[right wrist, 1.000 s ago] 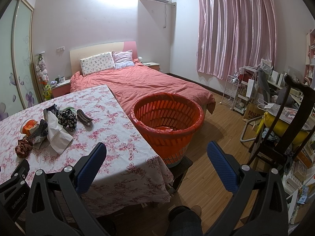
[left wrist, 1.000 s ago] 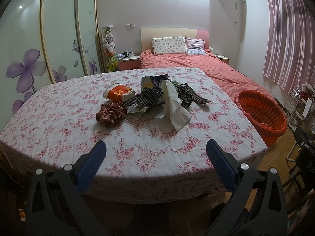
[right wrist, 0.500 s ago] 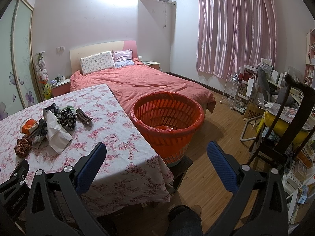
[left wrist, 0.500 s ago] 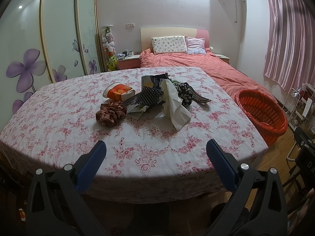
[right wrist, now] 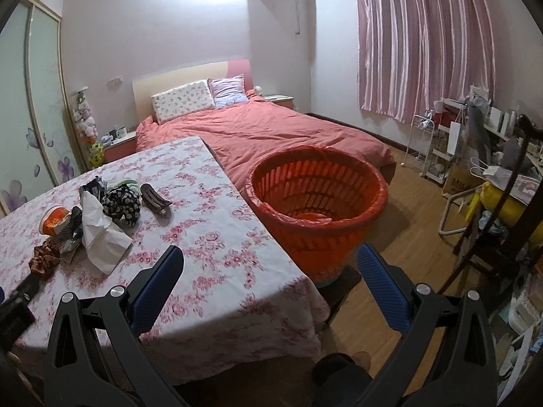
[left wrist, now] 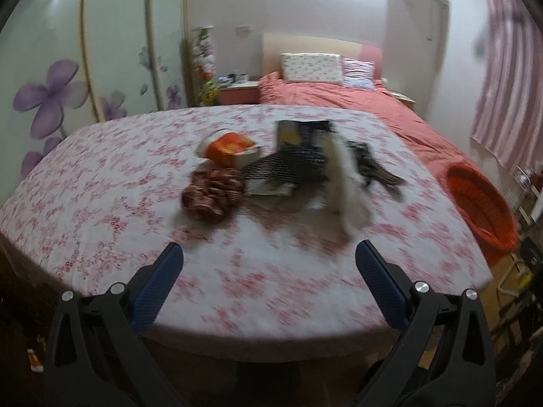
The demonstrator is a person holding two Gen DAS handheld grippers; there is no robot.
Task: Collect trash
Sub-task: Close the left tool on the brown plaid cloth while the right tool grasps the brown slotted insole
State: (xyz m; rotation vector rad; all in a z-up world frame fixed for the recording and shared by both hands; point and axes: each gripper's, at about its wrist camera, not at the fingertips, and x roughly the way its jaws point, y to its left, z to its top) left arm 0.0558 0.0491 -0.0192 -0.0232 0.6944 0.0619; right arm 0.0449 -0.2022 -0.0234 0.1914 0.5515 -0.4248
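Your left gripper [left wrist: 268, 264] gapes wide, empty, facing a blurred trash pile [left wrist: 288, 173] on the floral-clothed table [left wrist: 101, 186]. Your right gripper [right wrist: 269, 266], equally wide, alone shows inside the orange slatted plastic basket [right wrist: 315, 183]. No legible writing.

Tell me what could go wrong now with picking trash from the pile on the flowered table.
1. Trash lies tangled with keepsakes: the white crumpled tissue rests against a brown fabric scrunchie and a brown hair claw clip, so the open left gripper may grab those.
2. The orange slatted plastic basket stands beyond the table edge; a drop could miss it.
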